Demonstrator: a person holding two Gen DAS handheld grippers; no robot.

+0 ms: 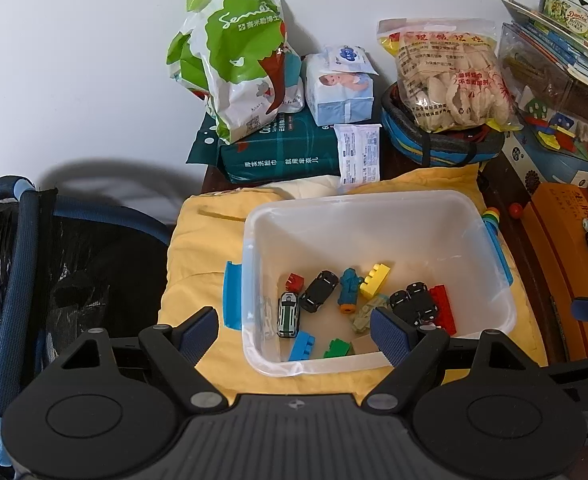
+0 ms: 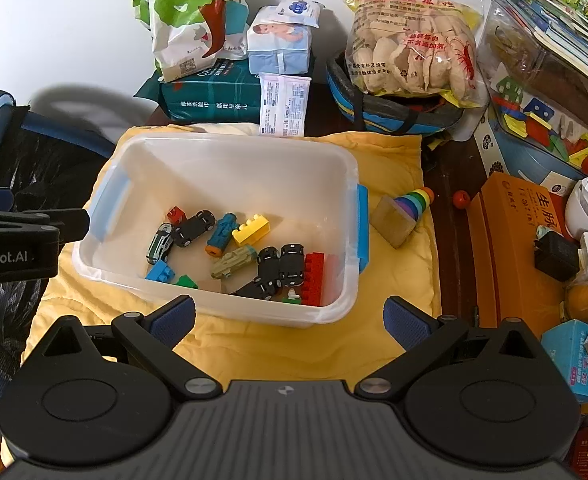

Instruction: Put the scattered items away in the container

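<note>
Both hand-held grippers, left (image 1: 295, 330) and right (image 2: 290, 320), hover spread wide and empty over the translucent plastic bin with blue latches (image 2: 230, 152) on the yellow quilted cloth (image 2: 389, 168), toy cars and building bricks inside, while a rainbow stacking toy on its wooden base (image 2: 403, 214) lies just beside the bin's right latch.

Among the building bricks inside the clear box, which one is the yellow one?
The yellow brick lies mid-box beside the blue cylinder toy. The other bricks are red, blue and green.
</note>
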